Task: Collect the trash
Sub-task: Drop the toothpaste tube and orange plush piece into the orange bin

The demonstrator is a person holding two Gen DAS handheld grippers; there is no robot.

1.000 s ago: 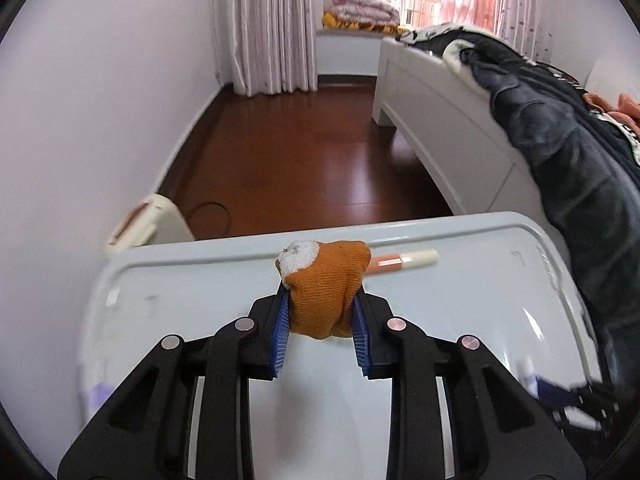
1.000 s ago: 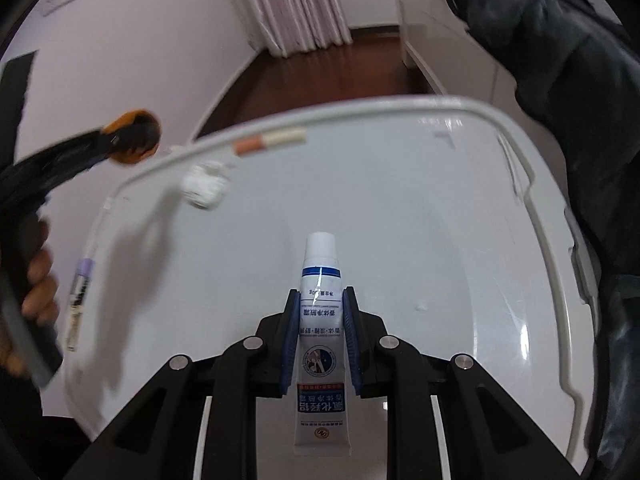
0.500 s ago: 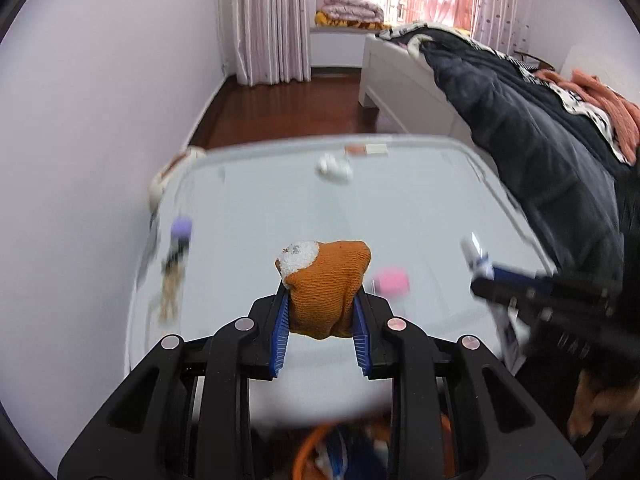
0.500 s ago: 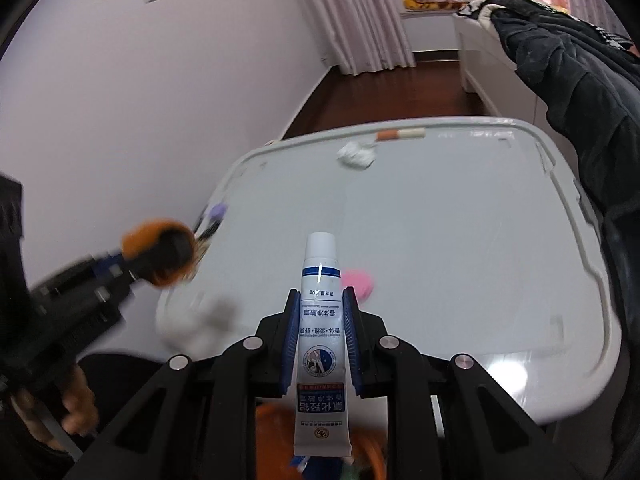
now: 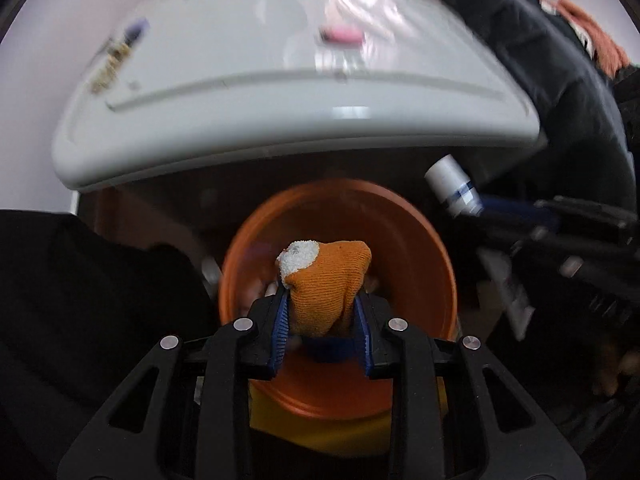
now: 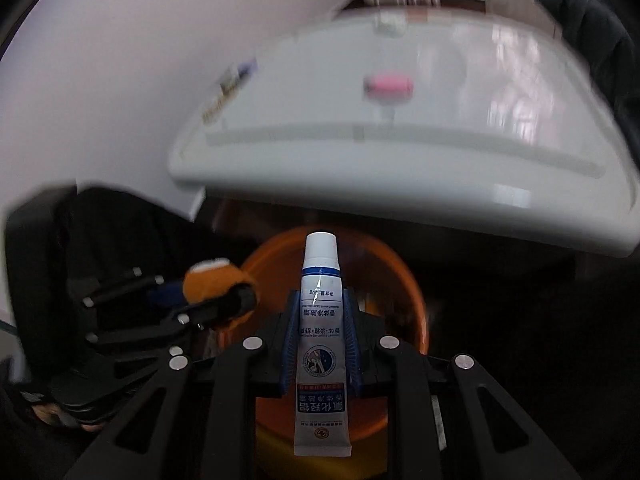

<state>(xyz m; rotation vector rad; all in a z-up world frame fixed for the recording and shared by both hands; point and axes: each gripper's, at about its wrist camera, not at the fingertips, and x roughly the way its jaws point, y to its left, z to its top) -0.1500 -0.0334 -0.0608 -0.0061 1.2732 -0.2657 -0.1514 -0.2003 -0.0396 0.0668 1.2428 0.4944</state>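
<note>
My left gripper (image 5: 321,316) is shut on an orange cloth scrap with a white patch (image 5: 326,280) and holds it over an orange bin (image 5: 400,236) below the table's front edge. My right gripper (image 6: 320,320) is shut on a white and blue tube (image 6: 320,312) and holds it above the same orange bin (image 6: 400,280). The left gripper with the cloth shows in the right wrist view (image 6: 216,284) at the bin's left rim. The tube's cap shows in the left wrist view (image 5: 452,188) to the right.
A white table (image 5: 280,136) is above and behind the bin. On it lie a pink item (image 5: 342,34), a purple-capped item (image 5: 134,32) at the left and a white wad (image 6: 390,24) at the far edge. Dark bedding (image 5: 540,60) lies at the right.
Both grippers have pulled back from over the table and dropped below its front edge, now tilted down over the orange bin. Each still holds its item.
</note>
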